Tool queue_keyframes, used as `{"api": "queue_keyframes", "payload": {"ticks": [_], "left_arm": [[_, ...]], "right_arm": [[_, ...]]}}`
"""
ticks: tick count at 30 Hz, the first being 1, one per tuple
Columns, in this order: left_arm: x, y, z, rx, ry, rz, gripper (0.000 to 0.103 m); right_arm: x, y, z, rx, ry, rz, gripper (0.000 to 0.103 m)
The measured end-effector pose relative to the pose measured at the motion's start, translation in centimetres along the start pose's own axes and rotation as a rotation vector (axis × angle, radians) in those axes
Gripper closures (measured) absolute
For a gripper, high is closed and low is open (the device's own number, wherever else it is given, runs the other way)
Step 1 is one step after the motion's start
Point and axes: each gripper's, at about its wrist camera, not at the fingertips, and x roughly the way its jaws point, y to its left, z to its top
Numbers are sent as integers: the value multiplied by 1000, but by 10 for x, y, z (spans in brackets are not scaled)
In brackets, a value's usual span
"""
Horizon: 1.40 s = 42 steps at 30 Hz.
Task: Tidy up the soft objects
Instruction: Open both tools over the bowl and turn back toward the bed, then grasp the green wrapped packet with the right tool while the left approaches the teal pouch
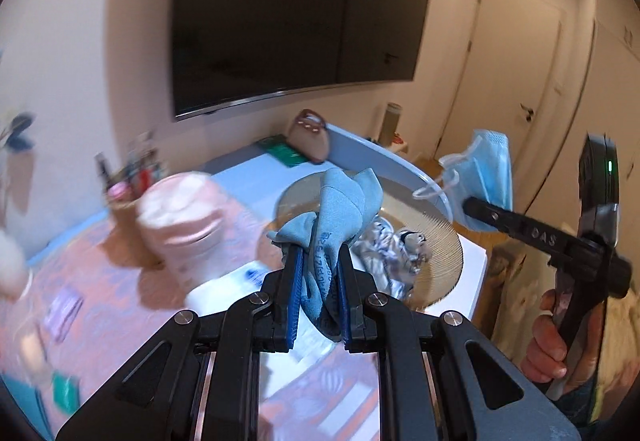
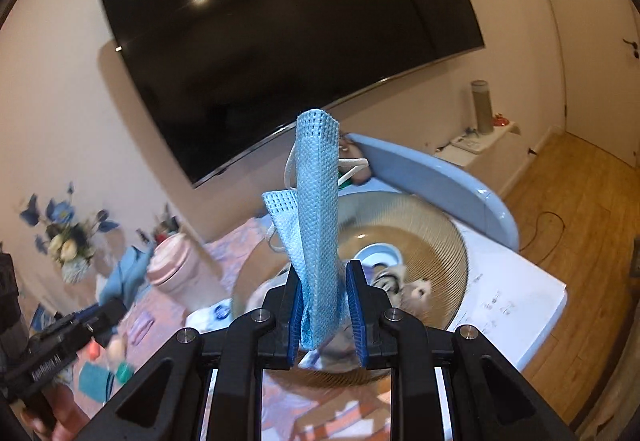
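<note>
Above the washer's open tub, both my grippers are loaded, so I'd call this mid-task: one patterned fabric item [image 1: 394,249] already lies inside the drum [image 1: 440,237], and two soft things are held over it, not yet dropped. Left gripper [image 1: 318,281] is clamped narrow on a light blue glove [image 1: 340,209], blue pads [image 1: 295,293] pinching its cuff end, fingers of the glove sticking up past the tips, hanging over the drum's near-left rim. Right gripper [image 2: 324,297] has a blue face mask [image 2: 316,209] between its pads; jaws are partly closed, and the left pad touches the mask, but I can't tell if the right pad presses it, there seems a small gap. Mask stands upright, ear loops [image 2: 352,165] dangling, right over the drum opening [image 2: 420,225]. Washer lid [image 2: 432,177] is up behind it. Left to do, as I judge: release both into the drum, then deal with the leftovers on the pink patterned table [image 1: 100,301] at the washer's left edge, small blurred items there, can't identify them. Pink container [image 1: 180,217] sits near that edge too.
</note>
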Motion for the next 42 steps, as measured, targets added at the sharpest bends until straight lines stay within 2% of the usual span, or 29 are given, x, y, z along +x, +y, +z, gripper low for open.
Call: {"api": "queue_keyframes", "payload": {"ticks": [5,10,11,12,13,14,15,19,24,29,30,33,36,38,42], "left_arm": [[39,-22,3,44,30,2,90],[69,-37,9,86,29,10,88],[73,-39,9,89,32,20,84],[79,-41,8,89,48,27,68],[82,-41,6,90,59,20,62],[84,-42,5,94,68,9,62],[86,-44,2,101,82,-1,62],[83,-43,-7,102,123,-22,62],[53,-31,-18,71,128,-63,62],[17,-14,-30,30,107,-46,61],[7,-9,-34,16,104,-41,56],[-29,9,-46,-25,49,-15,20],[-65,29,-59,-62,-14,55,19],[-86,44,-67,-90,-35,106,19],[-129,88,-94,-193,-55,189,19]], "right_arm": [[25,-5,15,3,27,-37,83],[50,-8,28,-45,93,-65,81],[55,-9,29,-54,113,-77,79],[58,-11,29,-54,123,-84,77],[60,-13,29,-52,134,-85,69],[62,-18,29,-46,141,-82,51],[60,-21,27,-38,140,-79,43],[49,-28,21,-29,135,-65,41],[31,-25,16,-19,125,-17,41],[19,2,5,-57,134,43,41],[17,10,1,-70,135,54,41],[10,41,-10,-136,144,100,40],[4,81,-26,-226,149,150,39],[2,110,-39,-281,159,193,34],[8,164,-70,-374,208,280,31]]}}
